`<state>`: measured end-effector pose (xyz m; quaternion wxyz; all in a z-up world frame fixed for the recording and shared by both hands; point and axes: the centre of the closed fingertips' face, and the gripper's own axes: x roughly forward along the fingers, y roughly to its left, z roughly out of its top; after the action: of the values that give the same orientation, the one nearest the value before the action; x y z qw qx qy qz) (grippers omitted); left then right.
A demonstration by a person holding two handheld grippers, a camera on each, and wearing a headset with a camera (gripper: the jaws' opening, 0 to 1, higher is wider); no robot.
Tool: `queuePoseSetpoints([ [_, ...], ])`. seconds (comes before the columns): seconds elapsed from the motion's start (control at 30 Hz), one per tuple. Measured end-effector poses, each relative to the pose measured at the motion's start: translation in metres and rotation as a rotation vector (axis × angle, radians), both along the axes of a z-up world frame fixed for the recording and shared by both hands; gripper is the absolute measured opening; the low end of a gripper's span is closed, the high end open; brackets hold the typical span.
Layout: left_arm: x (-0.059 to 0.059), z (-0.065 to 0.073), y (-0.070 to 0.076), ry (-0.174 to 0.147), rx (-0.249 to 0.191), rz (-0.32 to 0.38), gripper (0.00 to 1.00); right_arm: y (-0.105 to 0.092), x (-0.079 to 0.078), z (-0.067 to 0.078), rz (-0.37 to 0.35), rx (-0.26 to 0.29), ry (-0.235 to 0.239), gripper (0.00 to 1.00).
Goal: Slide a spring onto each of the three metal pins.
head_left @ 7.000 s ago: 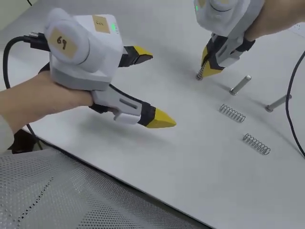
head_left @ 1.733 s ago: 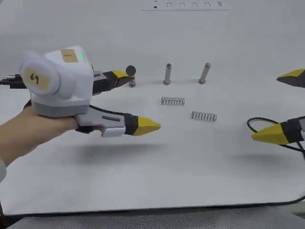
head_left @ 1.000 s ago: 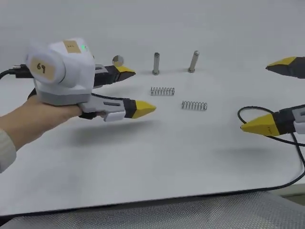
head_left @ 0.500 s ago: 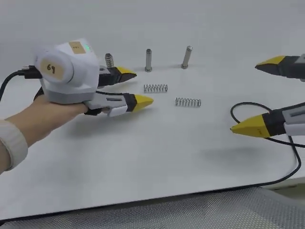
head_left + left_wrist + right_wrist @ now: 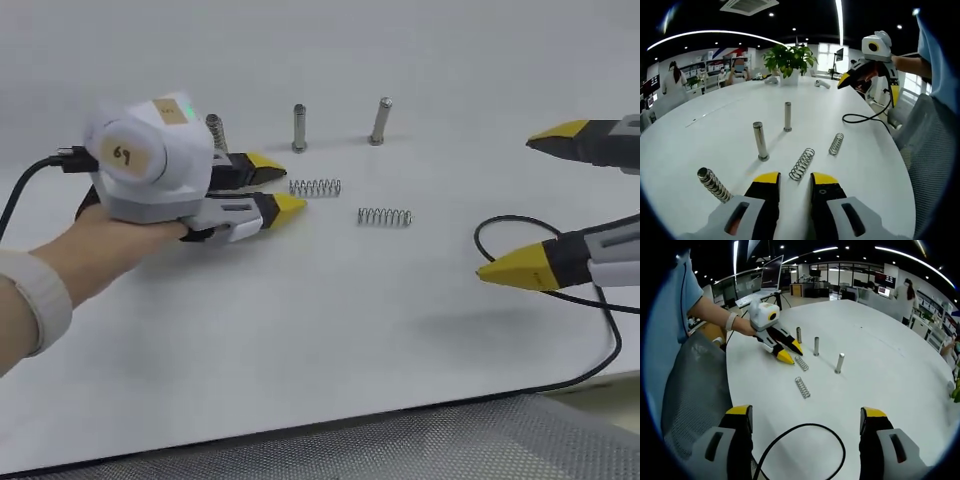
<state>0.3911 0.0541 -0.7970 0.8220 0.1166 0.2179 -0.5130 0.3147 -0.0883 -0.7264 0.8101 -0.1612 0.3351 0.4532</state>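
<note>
Three metal pins stand in a row on the white table. The left pin [image 5: 214, 130] wears a spring; the middle pin [image 5: 299, 128] and right pin [image 5: 381, 120] are bare. Two loose springs lie in front of them, one [image 5: 315, 186] nearer the left, the other [image 5: 385, 216] to its right. My left gripper [image 5: 278, 185] is open with a narrow gap, its tips just short of the nearer spring [image 5: 802, 163]. My right gripper [image 5: 520, 205] hovers wide open at the right, holding nothing. The right gripper view shows both springs [image 5: 801, 363] [image 5: 802, 387].
A black cable [image 5: 545, 300] loops across the table under the right gripper and shows in its own view too [image 5: 800, 440]. The table's front edge [image 5: 300, 435] runs below, with a grey mesh chair [image 5: 450, 450] beyond it.
The left gripper has dropped toward the table and eased forward to the nearer loose spring, its jaws narrowing. The right gripper stays wide open at the right.
</note>
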Motion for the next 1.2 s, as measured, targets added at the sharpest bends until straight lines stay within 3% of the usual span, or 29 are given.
queuePoseSetpoints([
  [0.37,-0.002,-0.001,-0.004,-0.015,0.017,-0.051,0.10,-0.001,-0.001,-0.004,0.002,0.000,0.010,0.86],
  [1.2,-0.001,-0.001,-0.004,-0.014,0.028,-0.068,0.04,0.000,-0.002,-0.011,0.012,-0.005,0.016,0.86],
])
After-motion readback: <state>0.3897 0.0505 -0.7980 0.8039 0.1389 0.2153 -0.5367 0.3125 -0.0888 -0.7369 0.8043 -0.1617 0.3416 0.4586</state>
